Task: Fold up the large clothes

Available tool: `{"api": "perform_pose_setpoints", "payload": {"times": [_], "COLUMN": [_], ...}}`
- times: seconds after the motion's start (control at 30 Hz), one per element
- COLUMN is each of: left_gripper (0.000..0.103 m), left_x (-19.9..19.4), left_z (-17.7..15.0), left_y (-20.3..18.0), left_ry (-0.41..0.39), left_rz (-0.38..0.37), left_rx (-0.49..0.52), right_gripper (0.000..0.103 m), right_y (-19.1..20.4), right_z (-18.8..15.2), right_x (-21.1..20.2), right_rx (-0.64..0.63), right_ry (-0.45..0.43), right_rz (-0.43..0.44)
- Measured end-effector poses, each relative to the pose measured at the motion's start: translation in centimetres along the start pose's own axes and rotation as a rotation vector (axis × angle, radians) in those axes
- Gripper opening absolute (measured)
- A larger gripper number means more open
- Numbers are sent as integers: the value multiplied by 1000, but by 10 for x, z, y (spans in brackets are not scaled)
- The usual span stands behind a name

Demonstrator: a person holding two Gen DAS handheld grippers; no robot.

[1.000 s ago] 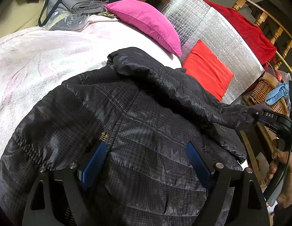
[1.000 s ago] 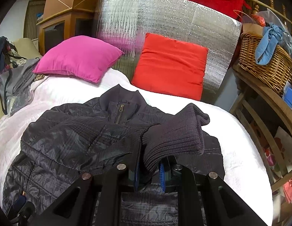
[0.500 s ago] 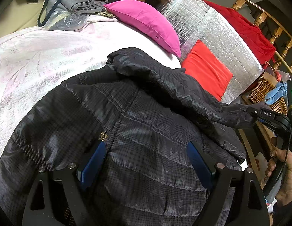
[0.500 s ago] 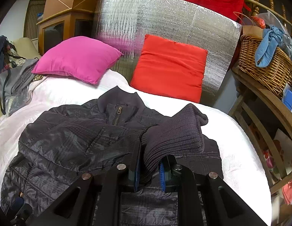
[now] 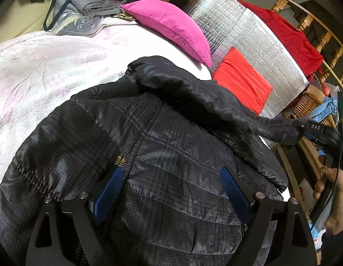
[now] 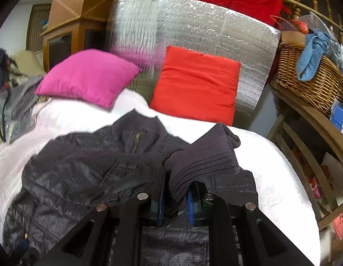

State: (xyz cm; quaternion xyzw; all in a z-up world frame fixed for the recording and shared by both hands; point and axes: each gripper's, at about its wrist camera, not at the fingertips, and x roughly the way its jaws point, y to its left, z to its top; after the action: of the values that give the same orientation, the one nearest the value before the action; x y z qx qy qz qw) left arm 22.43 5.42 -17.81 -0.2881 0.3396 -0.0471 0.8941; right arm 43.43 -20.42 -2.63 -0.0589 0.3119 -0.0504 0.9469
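- Spread front-up across the white bedcover point(image 6: 271, 166), the dark quilted jacket point(image 5: 171, 177) is the landmark for everything else; its shell has a faint check pattern, a slight sheen and stitched horizontal bands.
- Its collar point(image 6: 136, 126) stands at the far end, toward the pillows, with a brass zipper point(image 6: 137, 140) closed up the middle.
- One sleeve point(image 5: 215, 102) is drawn across the jacket's chest, ending in a ribbed knit cuff point(image 6: 204, 161) in a dark purplish grey.
- That cuff bunches up above the jacket body on the side nearer the wicker basket point(image 6: 304, 82).
- Right gripper point(image 6: 174, 206): its blue pads point(image 6: 160, 204) are drawn in narrow and pinch the ribbed cuff between them, with the knit bulging out above the jaws.
- In the left wrist view, a hand point(image 5: 333, 197) grips the right tool's handle beyond the jacket's edge, and the sleeve end meets the tool's tip.
- Left gripper point(image 5: 171, 190): its blue pads point(image 5: 108, 190) stand wide apart over the jacket's lower front, clamping nothing; the quilted fabric lies between them, but whether the tips touch it cannot be told.
- Beyond the jacket's collar lie a pink pillow point(image 6: 87, 75) and a red pillow point(image 6: 195, 84), the red one leaning on a silver foil panel point(image 6: 193, 24).
- Off the jacket's far side from the basket, grey clothes point(image 5: 91, 0) are heaped at the bedcover's edge.
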Motion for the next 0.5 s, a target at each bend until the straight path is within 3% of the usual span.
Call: {"api": "perform_pose_setpoints", "payload": {"times": [0.07,0.23,0.4,0.5], "left_gripper": [91,92,93,93], "left_x": [1,3,5,5], "left_z": [0,1,2,2], "left_y": [-1,-2,-3,-4], "left_ry": [1,2,4,4], "left_rz": [-2,-7,-6,-8], "left_rx": [2,3,9,9], "right_gripper": [18,18,19,36], "right_y": [-10,-28,-40,-54], "right_z": [2,-32,-54,-51], "right_x": [7,64,91,94], "right_rx": [34,69,134,216], "right_ry": [-7,165,279,305], "right_rz": [-15,-3,64,107]}}
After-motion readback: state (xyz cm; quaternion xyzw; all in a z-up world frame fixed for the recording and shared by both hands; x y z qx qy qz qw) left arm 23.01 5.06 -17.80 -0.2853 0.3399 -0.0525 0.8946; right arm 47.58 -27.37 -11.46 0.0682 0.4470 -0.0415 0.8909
